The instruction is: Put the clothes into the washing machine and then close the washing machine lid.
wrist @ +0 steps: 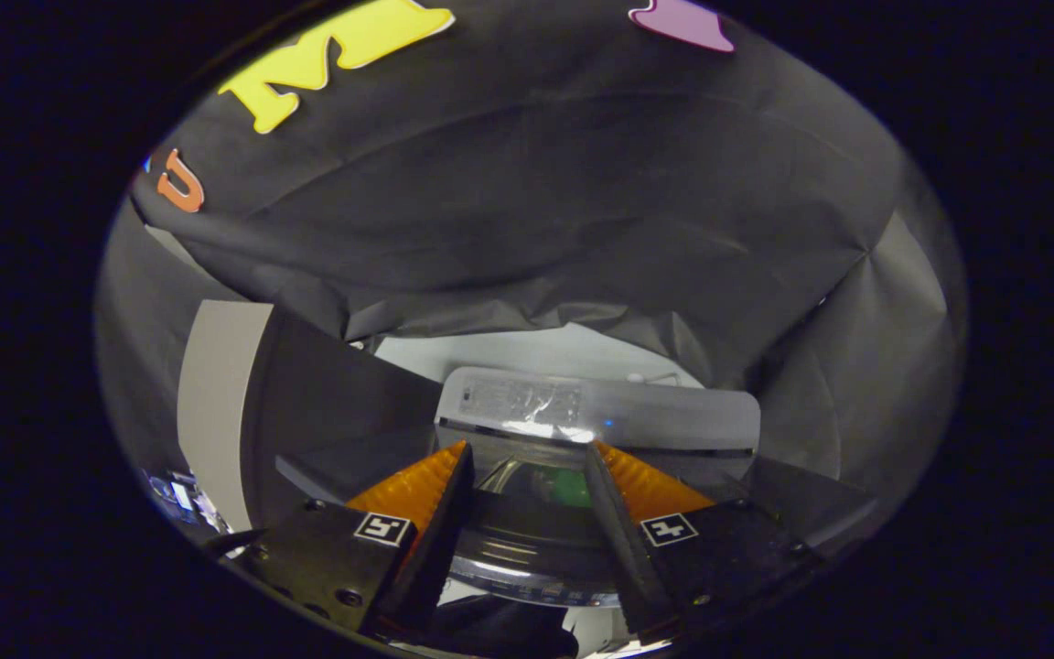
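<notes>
Claw (527, 458) spread, empty, over washer drum (527, 540); green cloth (568, 487) inside. Likely next: close lid (335, 412).

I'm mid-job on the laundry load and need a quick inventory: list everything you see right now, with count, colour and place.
Washing machine: one, white and grey, just beyond the fingers.
Drum opening: one, shiny metal rim, dark inside, seen between the fingers.
Green item: one, inside the drum between the fingertips; too small to identify.
Lid: one, dark panel with pale edge, raised beside the machine; looks open.
Booth wall: black cloth, behind the machine.
Gripper: one, orange fingers on black mounts, open, holding nothing.
</notes>
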A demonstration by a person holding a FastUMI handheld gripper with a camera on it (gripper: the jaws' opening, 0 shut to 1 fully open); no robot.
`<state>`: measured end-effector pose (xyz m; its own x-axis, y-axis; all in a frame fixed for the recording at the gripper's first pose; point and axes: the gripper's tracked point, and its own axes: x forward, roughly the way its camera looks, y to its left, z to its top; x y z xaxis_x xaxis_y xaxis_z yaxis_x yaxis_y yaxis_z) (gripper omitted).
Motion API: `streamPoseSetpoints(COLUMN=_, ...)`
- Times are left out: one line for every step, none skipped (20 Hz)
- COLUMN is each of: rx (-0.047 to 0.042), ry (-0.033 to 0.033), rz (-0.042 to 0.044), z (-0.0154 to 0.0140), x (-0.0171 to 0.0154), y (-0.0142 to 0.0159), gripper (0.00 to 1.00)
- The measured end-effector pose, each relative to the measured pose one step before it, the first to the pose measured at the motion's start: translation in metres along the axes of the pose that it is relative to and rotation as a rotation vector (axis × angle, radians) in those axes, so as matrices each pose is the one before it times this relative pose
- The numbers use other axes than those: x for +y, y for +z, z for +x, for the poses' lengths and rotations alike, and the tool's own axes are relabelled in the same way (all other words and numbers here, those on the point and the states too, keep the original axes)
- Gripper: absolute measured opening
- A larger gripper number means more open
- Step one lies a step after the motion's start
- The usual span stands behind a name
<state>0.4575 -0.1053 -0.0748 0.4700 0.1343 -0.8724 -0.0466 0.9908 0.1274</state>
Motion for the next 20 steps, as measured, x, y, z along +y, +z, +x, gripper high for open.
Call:
streamPoseSetpoints(rx=0.00574, ry=0.00247, rz=0.00286, z=0.00128, x=0.00072, y=-0.00237, gripper=0.77)
streamPoseSetpoints(rx=0.00406, ry=0.00017, rz=0.00168, z=0.00053, x=-0.00069, y=-0.00337, gripper=0.77)
streamPoseSetpoints(rx=0.0008, ry=-0.00026, rz=0.00104, z=0.00159, x=0.00108, y=-0.00185, gripper=0.77)
streamPoseSetpoints(rx=0.00046, ry=0.00065, rz=0.00045, z=0.00027, x=-0.00001, y=-0.00238, gripper=0.77)
streamPoseSetpoints(rx=0.00078, ry=0.00254, rz=0.00349, z=0.00003, x=0.00065, y=-0.00354, gripper=0.77)
streamPoseSetpoints(rx=0.0028, ry=0.00344, rz=0.00334, z=0.00065, x=0.00055, y=-0.0029, gripper=0.77)
streamPoseSetpoints(rx=0.00188, ry=0.0032, rz=0.00581, z=0.00079, x=0.00063, y=-0.00303, gripper=0.77)
streamPoseSetpoints(rx=0.00195, ry=0.00233, rz=0.0015, z=0.00109, x=0.00084, y=-0.0031, gripper=0.77)
streamPoseSetpoints(rx=0.0003, ry=0.00035, rz=-0.00054, z=0.00007, x=-0.00006, y=-0.0027, gripper=0.77)
streamPoseSetpoints(rx=0.00137, ry=-0.00094, rz=-0.00432, z=0.00081, x=0.00018, y=-0.00251, gripper=0.78)
streamPoseSetpoints(rx=0.00055, ry=-0.00215, rz=-0.00463, z=-0.00088, x=-0.00091, y=-0.00356, gripper=0.78)
streamPoseSetpoints(rx=-0.00061, ry=-0.00144, rz=0.00076, z=-0.00186, x=-0.00035, y=-0.00474, gripper=0.77)
streamPoseSetpoints(rx=0.00522, ry=0.00024, rz=-0.00152, z=-0.00258, x=0.00159, y=-0.00679, gripper=0.77)
streamPoseSetpoints(rx=0.01431, ry=0.00212, rz=-0.00115, z=-0.00027, x=0.00023, y=-0.00742, gripper=0.77)
streamPoseSetpoints(rx=0.01932, ry=0.00193, rz=-0.00158, z=0.0036, x=-0.00222, y=-0.01079, gripper=0.77)
streamPoseSetpoints(rx=0.02087, ry=0.00356, rz=-0.00368, z=0.00404, x=-0.0001, y=-0.011, gripper=0.77)
streamPoseSetpoints(rx=0.02221, ry=0.01109, rz=-0.00548, z=0.00482, x=0.00438, y=-0.0103, gripper=0.77)
streamPoseSetpoints(rx=0.01705, ry=0.00212, rz=-0.00667, z=0.00686, x=0.00327, y=-0.00755, gripper=0.77)
streamPoseSetpoints(rx=0.01072, ry=-0.0063, rz=-0.01631, z=0.00672, x=-0.00041, y=-0.00672, gripper=0.77)
streamPoseSetpoints(rx=0.00506, ry=0.00423, rz=-0.00807, z=0.00437, x=0.00343, y=-0.00524, gripper=0.77)
